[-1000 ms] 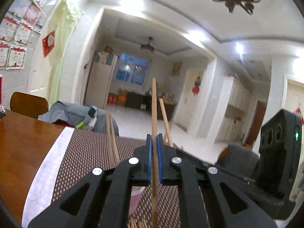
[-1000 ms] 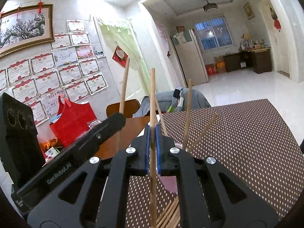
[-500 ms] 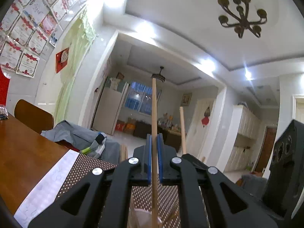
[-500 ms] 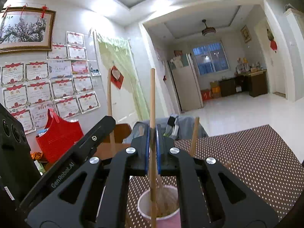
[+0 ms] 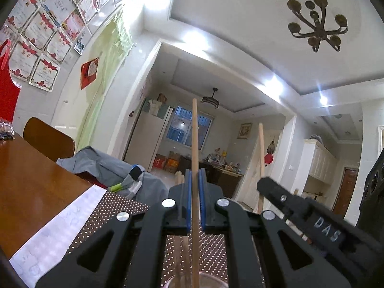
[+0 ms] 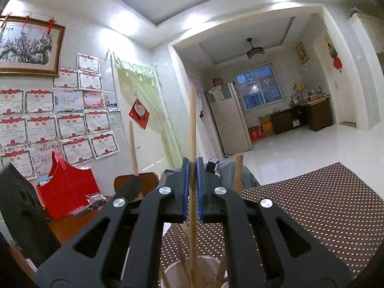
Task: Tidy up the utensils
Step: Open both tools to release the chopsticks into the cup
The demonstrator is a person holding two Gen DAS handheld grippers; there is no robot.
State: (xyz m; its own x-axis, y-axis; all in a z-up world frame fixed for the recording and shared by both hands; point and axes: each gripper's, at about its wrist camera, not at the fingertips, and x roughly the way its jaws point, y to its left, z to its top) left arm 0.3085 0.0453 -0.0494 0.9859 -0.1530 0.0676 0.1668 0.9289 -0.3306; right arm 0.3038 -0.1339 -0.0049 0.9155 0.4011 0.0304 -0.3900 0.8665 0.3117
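Note:
My left gripper is shut on an upright wooden chopstick; its lower end reaches into a cup at the bottom edge. The right gripper shows at the right of that view, with its chopstick standing beside it. In the right wrist view my right gripper is shut on a second upright chopstick, whose lower end is inside the pale pink cup along with several other chopsticks. The left gripper and its chopstick appear at the left.
The cup stands on a brown dotted placemat on a wooden table. A red bag sits at the table's far left. A wooden chair and grey clothing lie beyond the table's far edge.
Both grippers have come down over the cup with their chopsticks. The cup has come into view beneath them, and the chopstick ends now sit inside it. The loose chopsticks on the mat have left view.

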